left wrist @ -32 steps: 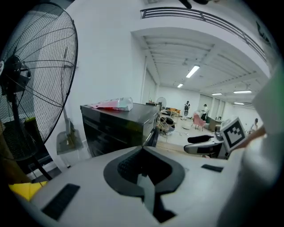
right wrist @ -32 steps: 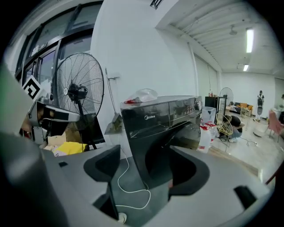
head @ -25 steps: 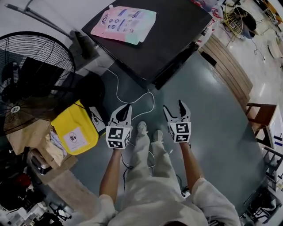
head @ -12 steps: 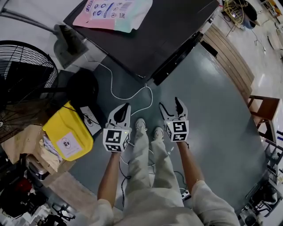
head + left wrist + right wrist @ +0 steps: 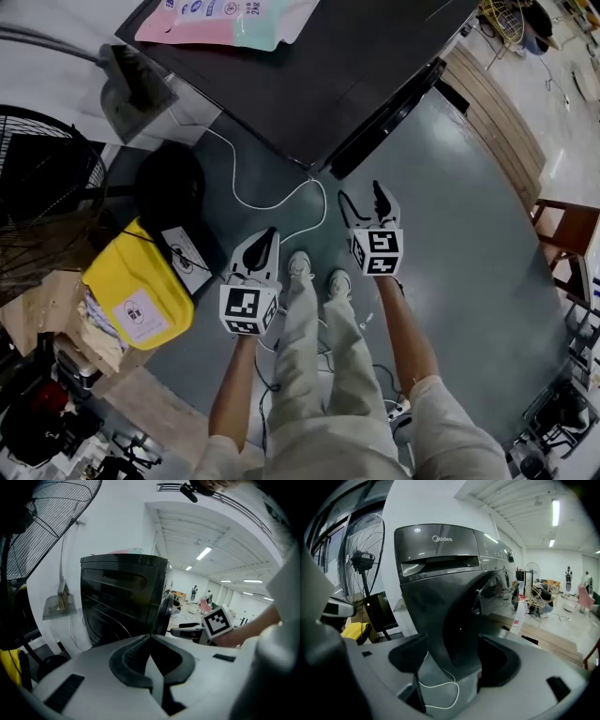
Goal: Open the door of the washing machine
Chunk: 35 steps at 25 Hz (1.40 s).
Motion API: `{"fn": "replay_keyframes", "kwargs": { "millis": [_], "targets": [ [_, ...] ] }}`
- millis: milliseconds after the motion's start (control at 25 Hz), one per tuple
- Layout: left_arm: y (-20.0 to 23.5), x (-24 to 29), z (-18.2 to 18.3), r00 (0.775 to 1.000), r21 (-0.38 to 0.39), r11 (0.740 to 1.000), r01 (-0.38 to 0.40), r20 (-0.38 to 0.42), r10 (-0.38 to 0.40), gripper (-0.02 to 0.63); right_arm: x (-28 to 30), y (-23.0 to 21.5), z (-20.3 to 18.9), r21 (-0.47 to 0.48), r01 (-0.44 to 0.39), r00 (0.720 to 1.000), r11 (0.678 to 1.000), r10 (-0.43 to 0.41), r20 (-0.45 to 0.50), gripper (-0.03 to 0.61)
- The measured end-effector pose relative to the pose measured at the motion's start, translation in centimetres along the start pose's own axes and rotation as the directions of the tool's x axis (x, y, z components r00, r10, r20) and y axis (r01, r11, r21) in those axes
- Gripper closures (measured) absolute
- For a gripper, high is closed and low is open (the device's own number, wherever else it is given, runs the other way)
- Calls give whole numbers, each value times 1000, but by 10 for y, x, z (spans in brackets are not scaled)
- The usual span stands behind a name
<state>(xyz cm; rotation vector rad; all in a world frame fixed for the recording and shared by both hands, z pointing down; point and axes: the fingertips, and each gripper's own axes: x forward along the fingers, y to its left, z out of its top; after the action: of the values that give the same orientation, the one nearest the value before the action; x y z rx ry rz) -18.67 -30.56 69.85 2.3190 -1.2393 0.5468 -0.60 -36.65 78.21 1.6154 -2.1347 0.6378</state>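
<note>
at the far left of the head view a black fan (image 5: 42, 178) stands by the white wall. below it a yellow bag (image 5: 141, 281) sits on the floor. just right of the bag you hold your left gripper (image 5: 271, 232) low over the floor. its jaws are pressed together and have hold of nothing.

a white cable (image 5: 281, 197) loops across the floor between that gripper and the washing machine (image 5: 328, 75). the machine stands straight ahead of you against the wall, well apart from both grippers. it is a boxy front loader in dark, glossy grey, with a brand name on the panel across its top front. a pastel packet (image 5: 225, 19) lies flat on its lid. the door (image 5: 490, 599) is a dark round pane on the front face that mirrors the room. from above it shows only as a thick black strip bulging from the front edge. it sits closed against the body. you cannot make out a handle in any view.

to the right, your right gripper (image 5: 361, 194) points toward the machine's front. its jaws stand wide apart and grip nothing. the machine's corner and the cable show through the gap, far beyond the pads. a wooden chair (image 5: 561, 234) stands at the right edge.
</note>
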Motion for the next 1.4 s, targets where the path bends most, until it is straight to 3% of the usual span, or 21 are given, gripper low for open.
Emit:
{"fn": "replay_keyframes", "kwargs": {
  "millis": [480, 880, 1400],
  "targets": [
    [11, 5, -25, 1000, 9, 1000, 2, -26, -1, 606, 65, -28, 2, 43, 56, 998, 997, -56, -21, 258],
    [13, 10, -36, 999, 7, 1000, 5, -38, -4, 606, 88, -41, -7, 97, 154, 988, 983, -150, -39, 274],
    [10, 15, -44, 998, 26, 1000, 6, -60, -5, 606, 88, -44, -13, 135, 124, 992, 983, -123, -16, 280]
  ]
}}
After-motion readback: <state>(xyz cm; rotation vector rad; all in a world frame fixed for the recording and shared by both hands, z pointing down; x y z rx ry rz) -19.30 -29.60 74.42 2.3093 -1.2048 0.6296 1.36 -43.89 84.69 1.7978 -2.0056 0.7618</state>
